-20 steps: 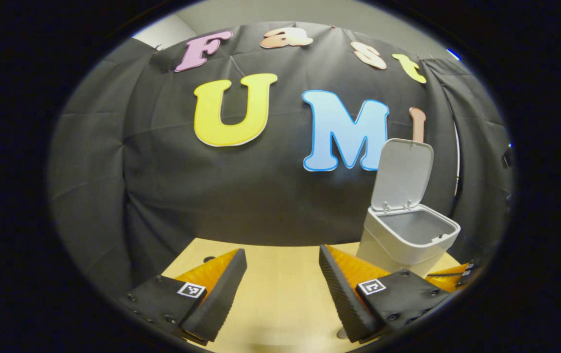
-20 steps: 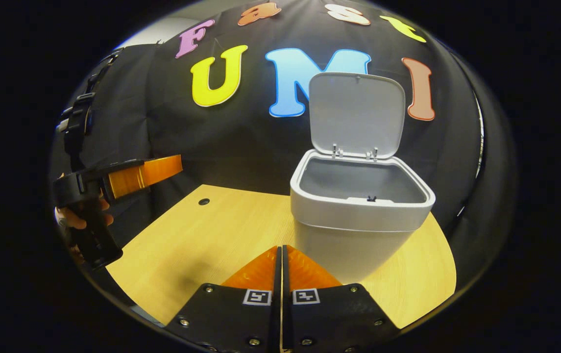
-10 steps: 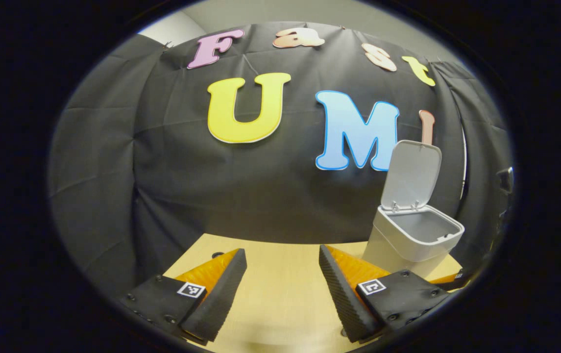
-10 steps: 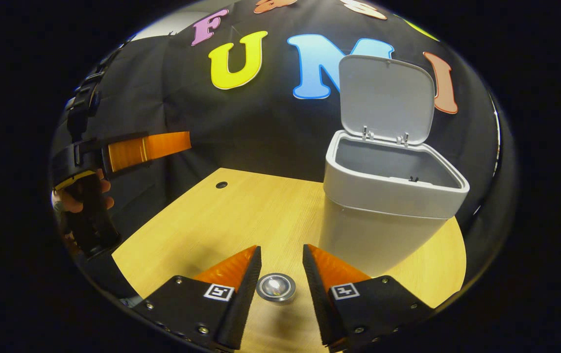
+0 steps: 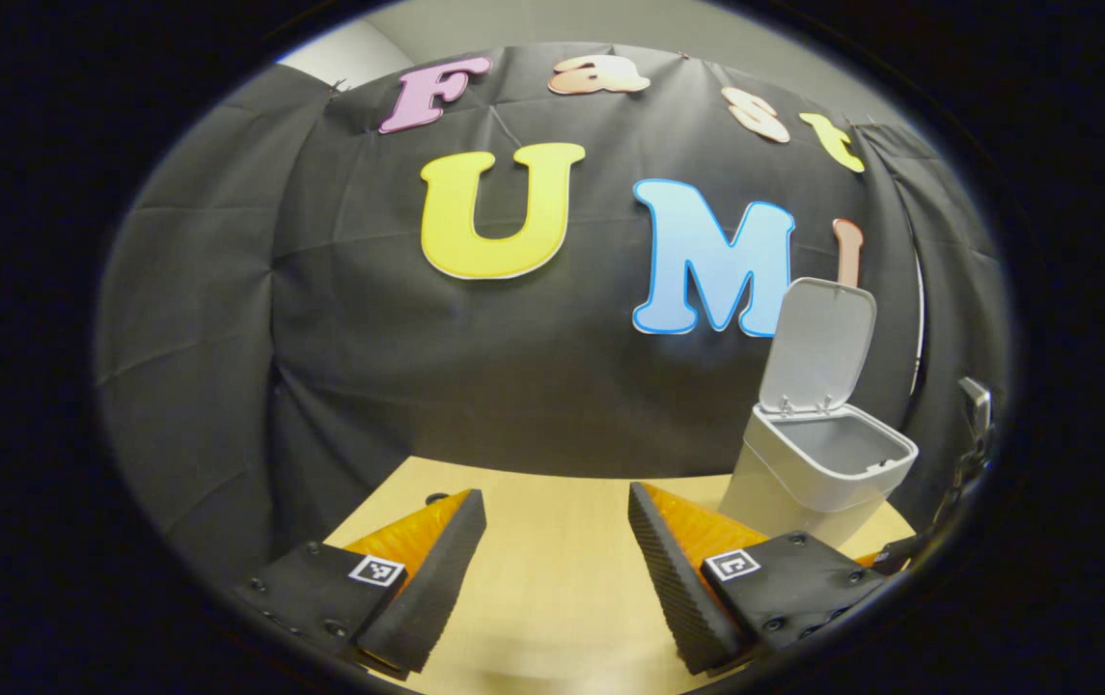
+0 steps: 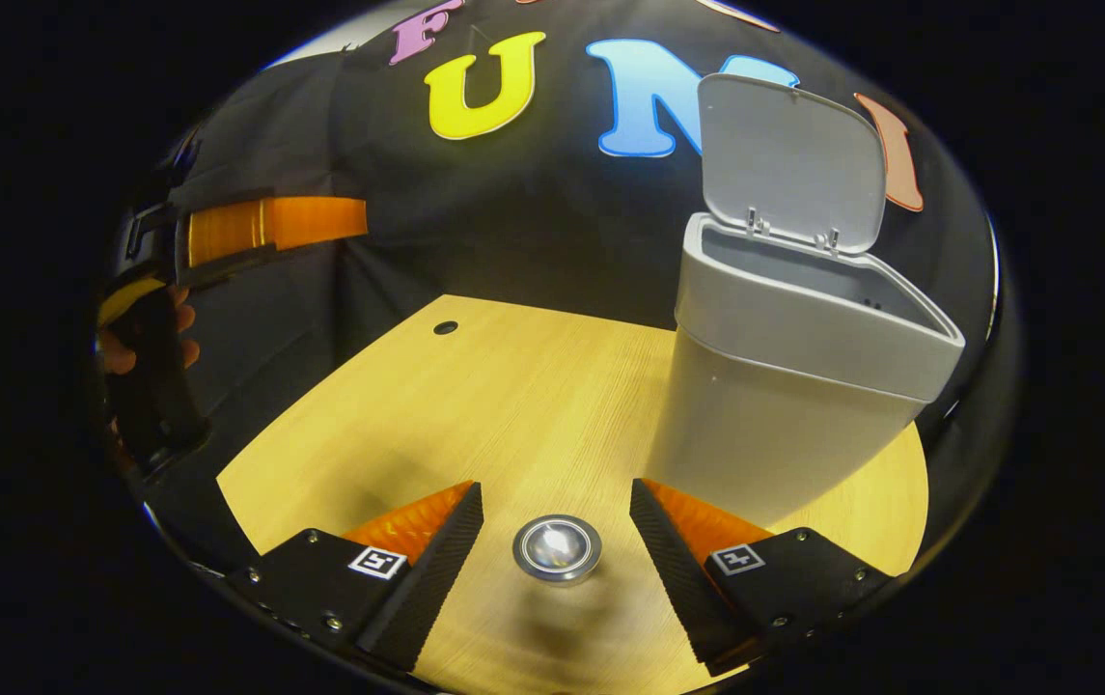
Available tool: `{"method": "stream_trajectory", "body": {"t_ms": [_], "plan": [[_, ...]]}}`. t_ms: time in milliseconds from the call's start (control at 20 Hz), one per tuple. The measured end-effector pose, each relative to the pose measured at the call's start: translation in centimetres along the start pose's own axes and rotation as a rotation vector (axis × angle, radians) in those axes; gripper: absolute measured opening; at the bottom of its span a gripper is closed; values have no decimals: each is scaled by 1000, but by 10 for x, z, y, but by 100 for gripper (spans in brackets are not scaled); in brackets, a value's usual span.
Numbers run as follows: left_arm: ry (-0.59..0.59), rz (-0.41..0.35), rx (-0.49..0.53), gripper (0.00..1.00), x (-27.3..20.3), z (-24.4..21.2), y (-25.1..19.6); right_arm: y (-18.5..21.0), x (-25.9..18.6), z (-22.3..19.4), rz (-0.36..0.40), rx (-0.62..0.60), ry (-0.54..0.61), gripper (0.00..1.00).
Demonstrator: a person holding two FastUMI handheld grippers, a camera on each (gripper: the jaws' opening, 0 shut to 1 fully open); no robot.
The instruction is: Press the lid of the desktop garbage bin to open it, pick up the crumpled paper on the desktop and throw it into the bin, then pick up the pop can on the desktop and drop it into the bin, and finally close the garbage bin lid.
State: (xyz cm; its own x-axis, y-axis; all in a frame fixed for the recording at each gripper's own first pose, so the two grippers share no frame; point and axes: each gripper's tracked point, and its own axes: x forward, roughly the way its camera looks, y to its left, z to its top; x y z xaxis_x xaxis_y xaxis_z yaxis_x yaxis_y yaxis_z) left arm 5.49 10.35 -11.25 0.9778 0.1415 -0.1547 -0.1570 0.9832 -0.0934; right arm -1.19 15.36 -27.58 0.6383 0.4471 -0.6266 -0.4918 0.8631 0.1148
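Fingers of the right gripper (image 6: pixel 557 565) stand spread wide at the bottom of the right gripper view, and between them, touching neither, we see the round silver top of the pop can (image 6: pixel 557 550) standing upright on the wooden desktop (image 6: pixel 475 396). From the can, the white garbage bin (image 6: pixel 784 396) rises at about two o'clock, near it but apart, its lid (image 6: pixel 793 164) tipped up and back on its hinges so the grey inside shows. At nine to ten o'clock in that view we see the left gripper (image 6: pixel 262 220) held up off the desk, with a hand (image 6: pixel 142 333) wrapped around its dark handle; from this side we cannot tell its gap. A small dark hole (image 6: pixel 446 327) sits in the desktop at about eleven o'clock from the can.

In the left gripper view, the left gripper (image 5: pixel 557 541) has its fingers spread, with bare desktop (image 5: pixel 552 579) between them and nothing pinched. We find the garbage bin (image 5: pixel 817 473) at three o'clock, lid (image 5: pixel 827 333) raised against the black cloth wall (image 5: pixel 369 367). Crumpled paper we cannot make out on the desk.
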Motion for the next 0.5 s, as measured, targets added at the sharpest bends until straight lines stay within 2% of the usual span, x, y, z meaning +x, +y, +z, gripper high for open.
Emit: {"method": "stream_trajectory", "body": {"t_ms": [500], "plan": [[23, 41, 2, 99, -8, -5, 24, 7, 25, -37, 7, -27, 113, 98]]}}
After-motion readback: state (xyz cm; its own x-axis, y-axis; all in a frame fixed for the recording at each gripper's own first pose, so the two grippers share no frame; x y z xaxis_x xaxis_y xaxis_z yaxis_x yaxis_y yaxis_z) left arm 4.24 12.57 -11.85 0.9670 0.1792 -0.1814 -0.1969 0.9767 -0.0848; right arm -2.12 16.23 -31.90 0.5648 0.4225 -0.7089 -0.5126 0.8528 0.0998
